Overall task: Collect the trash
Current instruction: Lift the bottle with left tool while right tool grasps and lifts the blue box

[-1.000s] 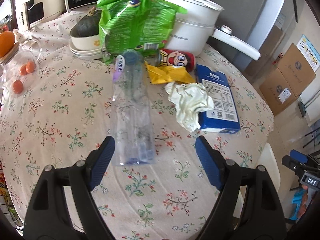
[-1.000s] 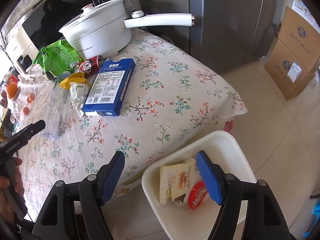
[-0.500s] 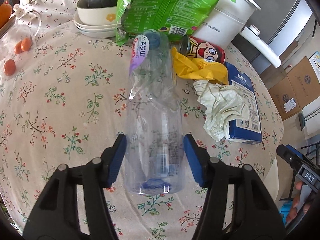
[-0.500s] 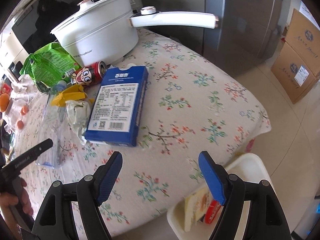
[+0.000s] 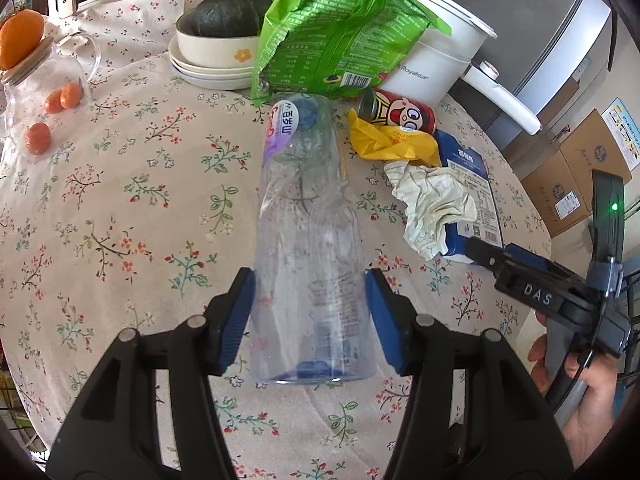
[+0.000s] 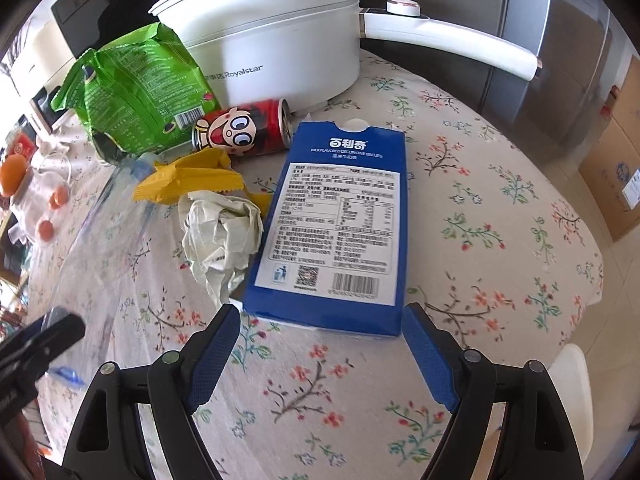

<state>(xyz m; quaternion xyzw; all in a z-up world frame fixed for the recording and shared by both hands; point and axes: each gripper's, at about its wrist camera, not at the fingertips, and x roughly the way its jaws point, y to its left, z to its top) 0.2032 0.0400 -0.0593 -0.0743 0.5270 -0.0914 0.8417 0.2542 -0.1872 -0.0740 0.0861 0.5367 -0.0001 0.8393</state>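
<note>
Floral tablecloth (image 5: 120,208) is strewn with trash. At lower centre, the clear bottle (image 5: 308,240) is clamped by the left gripper (image 5: 310,320) for removal; the right gripper (image 6: 320,356), jaws just widened and empty, is lined up below the blue box (image 6: 336,220).

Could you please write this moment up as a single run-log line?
left hand-held gripper: just closed onto lying clear plastic bottle | right hand-held gripper: jaws just opening, empty, short of blue biscuit box

white pot (image 6: 272,36) | squash in bowl (image 5: 228,14) | cardboard boxes (image 5: 576,176)
</note>
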